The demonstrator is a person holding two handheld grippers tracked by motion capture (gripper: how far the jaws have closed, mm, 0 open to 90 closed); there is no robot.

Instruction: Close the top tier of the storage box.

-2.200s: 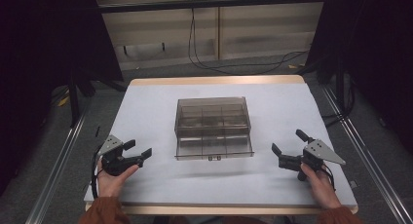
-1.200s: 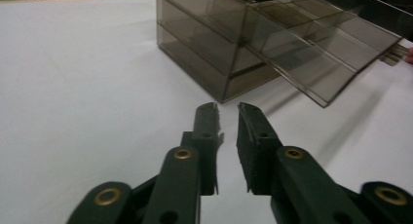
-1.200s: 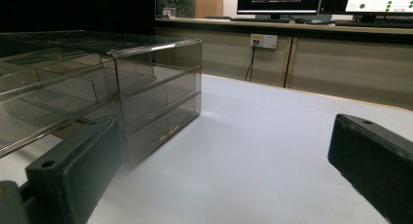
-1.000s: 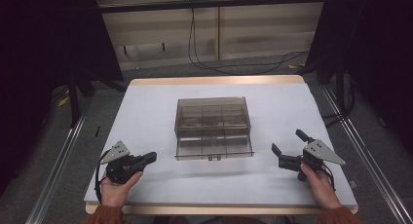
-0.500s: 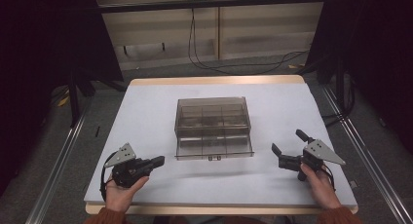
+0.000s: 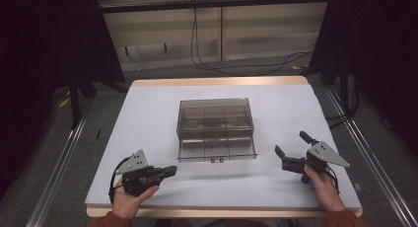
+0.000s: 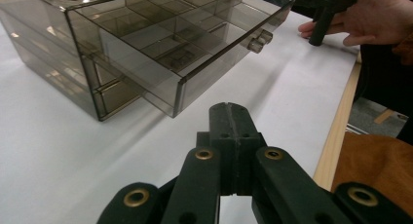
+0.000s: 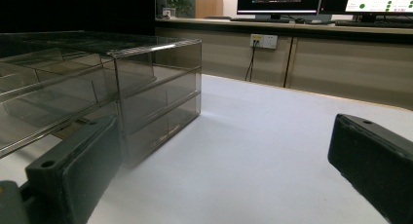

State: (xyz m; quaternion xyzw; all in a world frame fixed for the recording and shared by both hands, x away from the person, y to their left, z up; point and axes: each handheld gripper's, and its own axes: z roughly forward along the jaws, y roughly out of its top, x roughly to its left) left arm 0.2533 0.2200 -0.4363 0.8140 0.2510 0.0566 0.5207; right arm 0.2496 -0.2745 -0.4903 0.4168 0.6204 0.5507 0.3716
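At the near edge of the white-covered counter [image 6: 148,118], the left tongs [image 6: 170,170] lie clenched on nothing, jaws pressed flat together; since two seconds ago they have snapped closed and slid from about 8 o'clock toward 7 o'clock of the smoke-tinted clear plastic drawer organiser [image 6: 215,123], their tip now aimed at its pulled-out lower drawer [image 6: 217,150]. That suggests a closed-tip nudge to push the drawer home. At 4 o'clock the right tongs [image 6: 291,149] wait released, jaws spread wide, unmoved. The organiser sits mid-counter, its drawer projecting toward the person, untouched by either tool.
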